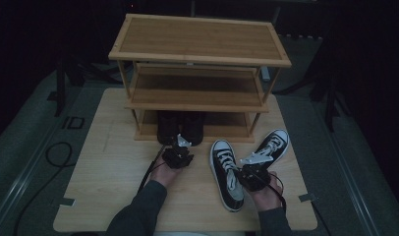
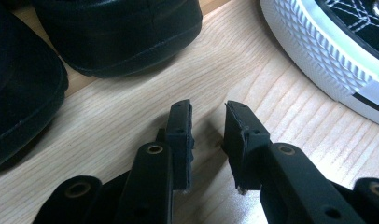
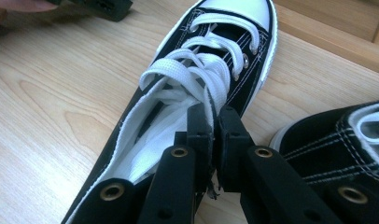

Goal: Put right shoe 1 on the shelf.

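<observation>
Two black-and-white canvas sneakers lie on the wooden board to the right of the rack. My right gripper (image 3: 214,114) (image 1: 254,169) is shut on the collar wall of the nearer sneaker (image 3: 215,42) (image 1: 226,169), one jaw inside the shoe and one outside. The second sneaker (image 1: 273,142) (image 3: 346,135) lies just to its right, toe pointing away. My left gripper (image 2: 208,109) (image 1: 178,152) hovers low over the board in front of a pair of black shoes (image 1: 180,125) (image 2: 117,32). Its jaws stand a little apart with nothing between them.
A three-tier wooden shoe rack (image 1: 197,39) stands at the back of the board (image 1: 114,172); the black shoes sit on its bottom shelf. The sneaker's white toe rim (image 2: 327,42) lies close to the right of the left jaws. A cable (image 1: 57,152) loops on the grey floor at left.
</observation>
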Demonstrator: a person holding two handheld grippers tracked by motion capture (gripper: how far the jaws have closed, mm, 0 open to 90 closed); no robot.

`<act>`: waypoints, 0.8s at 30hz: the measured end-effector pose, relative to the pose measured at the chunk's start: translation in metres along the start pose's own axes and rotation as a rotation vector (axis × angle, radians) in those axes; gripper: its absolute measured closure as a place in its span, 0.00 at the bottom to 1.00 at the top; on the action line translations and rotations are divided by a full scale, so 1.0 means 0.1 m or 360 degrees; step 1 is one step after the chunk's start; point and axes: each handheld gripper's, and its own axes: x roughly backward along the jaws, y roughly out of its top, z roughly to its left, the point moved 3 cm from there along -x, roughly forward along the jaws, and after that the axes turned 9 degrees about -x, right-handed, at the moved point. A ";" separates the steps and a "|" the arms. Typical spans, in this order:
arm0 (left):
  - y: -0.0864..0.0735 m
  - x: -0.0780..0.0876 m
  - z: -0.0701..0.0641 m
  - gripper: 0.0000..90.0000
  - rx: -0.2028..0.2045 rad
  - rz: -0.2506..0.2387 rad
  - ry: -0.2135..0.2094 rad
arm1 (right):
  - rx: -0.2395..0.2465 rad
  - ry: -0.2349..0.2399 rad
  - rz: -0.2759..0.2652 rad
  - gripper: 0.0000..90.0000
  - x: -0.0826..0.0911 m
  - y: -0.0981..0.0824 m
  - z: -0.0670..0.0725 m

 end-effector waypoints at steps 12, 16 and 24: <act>0.00 0.00 -0.01 0.80 -0.0004 0.0001 0.0000 | 0.0078 -0.0118 0.0172 0.91 0.03 0.02 0.05; 0.00 0.00 -0.01 0.80 -0.0003 0.0002 0.0000 | 0.0080 -0.0127 0.0248 0.90 -0.01 0.05 0.05; 0.00 0.00 -0.01 0.80 -0.0004 0.0002 -0.0001 | 0.0125 -0.0144 0.0414 0.88 -0.12 0.13 0.05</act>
